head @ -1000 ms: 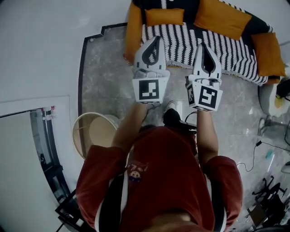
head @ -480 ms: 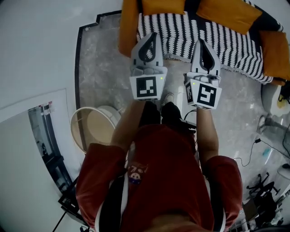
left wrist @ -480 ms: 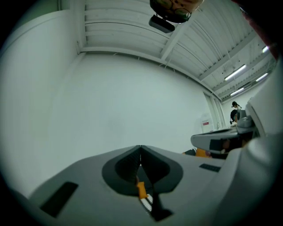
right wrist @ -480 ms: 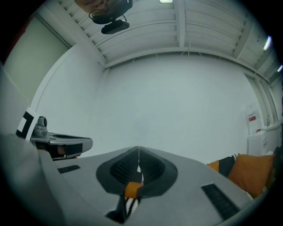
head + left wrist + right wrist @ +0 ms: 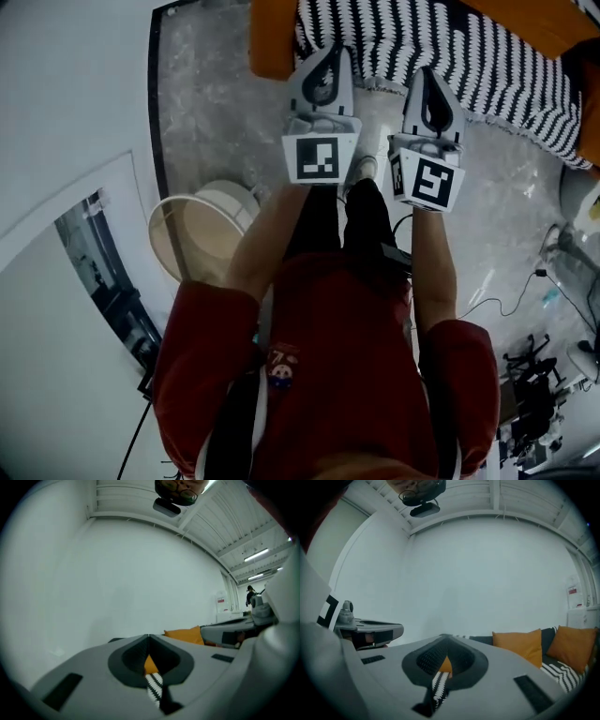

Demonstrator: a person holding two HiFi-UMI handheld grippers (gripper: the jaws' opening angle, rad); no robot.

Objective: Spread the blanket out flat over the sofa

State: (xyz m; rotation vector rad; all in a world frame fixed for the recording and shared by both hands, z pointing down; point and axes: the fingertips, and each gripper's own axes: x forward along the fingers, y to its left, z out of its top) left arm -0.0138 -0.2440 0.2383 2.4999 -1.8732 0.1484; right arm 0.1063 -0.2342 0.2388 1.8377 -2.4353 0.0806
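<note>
Both claws have come down and nearer the front of the sofa (image 5: 272,42) since the earlier frames, side by side as before. The left claw (image 5: 331,52) has its jaws pressed together at the tips, with nothing clamped between them. The right claw (image 5: 424,73) is closed and empty in the same way. Through the hollow behind each pair of tips, a strip of the black-and-white striped blanket (image 5: 469,52) and some orange upholstery show beyond.

From the head view, both tips overlap the blanket's fringed front edge; whether they touch it I cannot tell. The blanket lies spread across the sofa seat. An orange cushion (image 5: 525,645) leans against the sofa back. Below the claws are the marbled floor (image 5: 216,122) and the person's red shirt (image 5: 347,356).
</note>
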